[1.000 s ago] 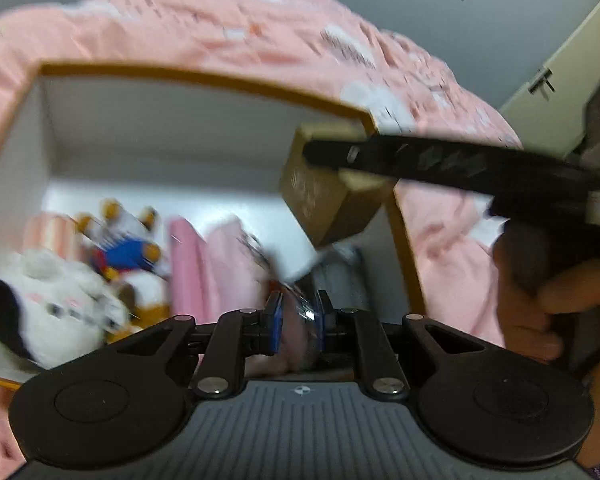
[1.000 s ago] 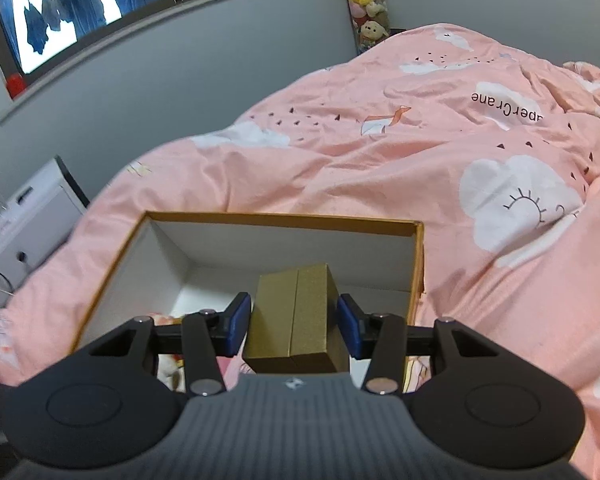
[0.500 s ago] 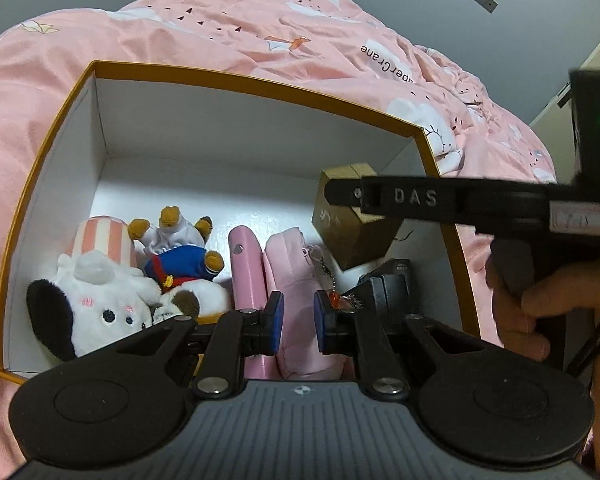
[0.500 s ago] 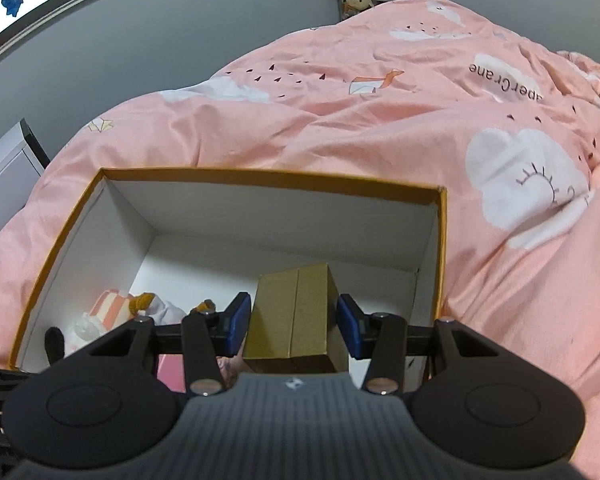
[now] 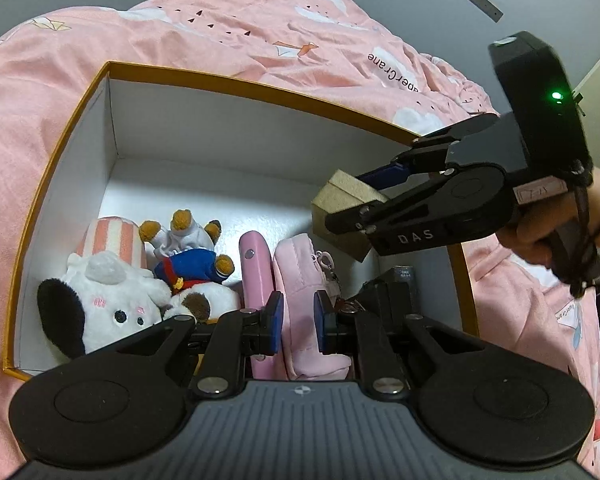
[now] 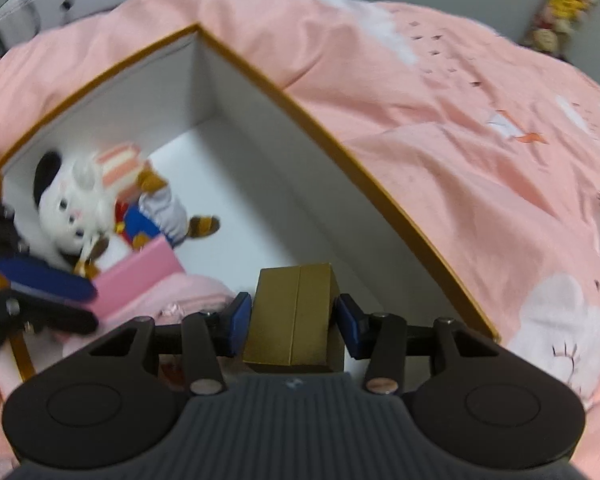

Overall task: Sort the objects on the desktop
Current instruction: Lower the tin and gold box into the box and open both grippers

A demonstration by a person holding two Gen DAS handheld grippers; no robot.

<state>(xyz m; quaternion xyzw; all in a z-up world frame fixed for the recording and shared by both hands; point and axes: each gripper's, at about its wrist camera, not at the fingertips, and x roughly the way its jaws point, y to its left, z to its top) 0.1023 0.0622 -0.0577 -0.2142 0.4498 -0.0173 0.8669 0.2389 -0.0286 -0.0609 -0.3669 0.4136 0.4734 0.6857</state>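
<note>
A white box with an orange rim [image 5: 236, 82] lies on the pink bed; it also shows in the right wrist view [image 6: 320, 118]. My right gripper [image 6: 296, 322] is shut on a small tan cardboard box [image 6: 294, 316] and holds it above the box's right end; the tan box also shows in the left wrist view [image 5: 342, 200]. My left gripper [image 5: 298, 322] is empty, its jaws slightly apart, over the near rim above a pink pouch [image 5: 300, 276].
Inside the box lie a white plush dog [image 5: 104, 300], a blue-clad plush [image 5: 190, 264], a pink case [image 5: 256, 256] and a black item [image 5: 396, 284]. Pink bedding [image 5: 260, 28] surrounds the box. A white cabinet [image 6: 60, 4] stands beyond.
My right gripper has swung with the tan box over the big box's right end. My left gripper has pulled back; the shiny thing between its jaws a second ago is gone.
</note>
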